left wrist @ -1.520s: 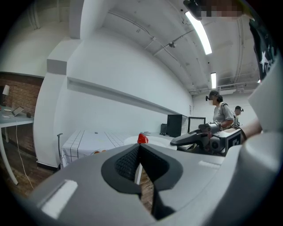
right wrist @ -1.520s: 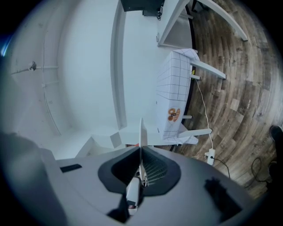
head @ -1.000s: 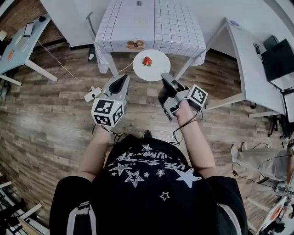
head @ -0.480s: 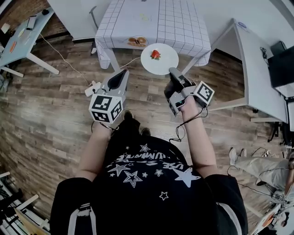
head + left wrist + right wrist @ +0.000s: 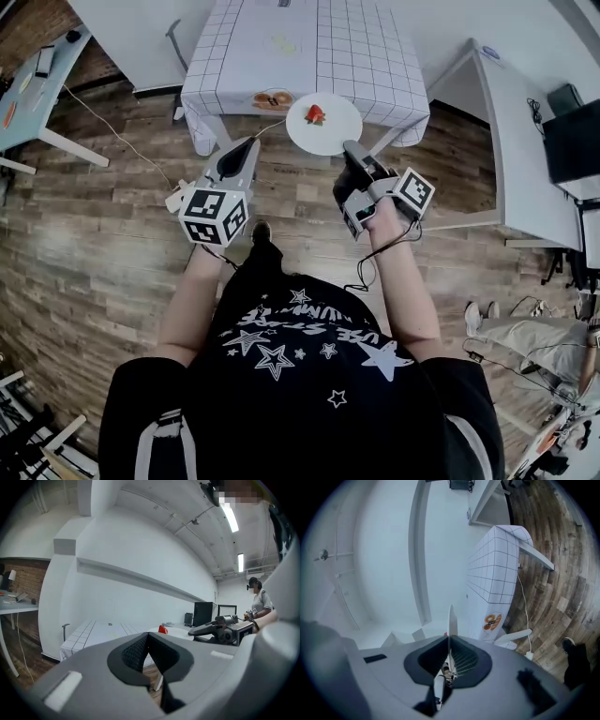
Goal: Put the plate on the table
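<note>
The left claw is held closed and empty, raised just beside the plate. The white plate, with 1 red piece of food on it, is held in the air at the near edge of the grid-clothed counter. Its rim is clamped by the right claw.

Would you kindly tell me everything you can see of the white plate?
The plate is round, plain white and smooth, perhaps ceramic or plastic, with a shallow rim. A small red item, possibly a strawberry, sits on it toward the far side. The right tongs are clamped on its near rim and hold it roughly level in the air, at the near edge of the table with the grid cloth. It is not yet set down, and nothing else touches it.
</note>
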`<state>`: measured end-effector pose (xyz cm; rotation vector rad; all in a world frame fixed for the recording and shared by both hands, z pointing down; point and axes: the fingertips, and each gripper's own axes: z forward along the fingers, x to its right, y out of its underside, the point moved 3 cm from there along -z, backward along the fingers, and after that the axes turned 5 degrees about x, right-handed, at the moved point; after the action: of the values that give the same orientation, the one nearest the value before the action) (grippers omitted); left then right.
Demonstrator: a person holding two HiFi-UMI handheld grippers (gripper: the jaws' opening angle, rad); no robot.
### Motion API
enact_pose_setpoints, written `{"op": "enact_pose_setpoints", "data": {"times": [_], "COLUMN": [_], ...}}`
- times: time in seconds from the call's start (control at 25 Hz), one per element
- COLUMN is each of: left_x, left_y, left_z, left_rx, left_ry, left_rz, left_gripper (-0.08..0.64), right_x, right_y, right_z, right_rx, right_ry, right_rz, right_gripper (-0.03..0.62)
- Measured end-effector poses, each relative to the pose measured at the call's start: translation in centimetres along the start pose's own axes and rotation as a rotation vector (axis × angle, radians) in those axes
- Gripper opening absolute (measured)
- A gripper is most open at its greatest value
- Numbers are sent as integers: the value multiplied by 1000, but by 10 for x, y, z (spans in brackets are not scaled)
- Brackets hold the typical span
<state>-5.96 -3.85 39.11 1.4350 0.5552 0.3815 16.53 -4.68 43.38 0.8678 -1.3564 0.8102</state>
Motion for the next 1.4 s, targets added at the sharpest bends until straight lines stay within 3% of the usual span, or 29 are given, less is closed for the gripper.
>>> {"op": "enact_pose_setpoints", "data": {"times": [0.16,0.4,0.72,1.12,1.4], "left_x": [-25,-39,-72,-111,-114], "left_y": [-9,-6,-18,1,12], "left_z": [25,-7,21,56,66], "left_rx": [-9,-24,-27,-7,-7], "left_ry": [25,61,93,151,141], "left_rz": [6,-25,-24,-59,-53], "left_gripper": [9,9,9,9,9], "right_x": [-6,-10,-16,3,11], "right_y": [-7,30,22,21,5], "right_z": [34,19,57,94,104], "right_rx": [7,50,89,129,140], "right_ry": [5,36,37,27,8], "right_rz": [4,-5,12,-8,-4], "right_gripper": [21,21,21,21,21]}}
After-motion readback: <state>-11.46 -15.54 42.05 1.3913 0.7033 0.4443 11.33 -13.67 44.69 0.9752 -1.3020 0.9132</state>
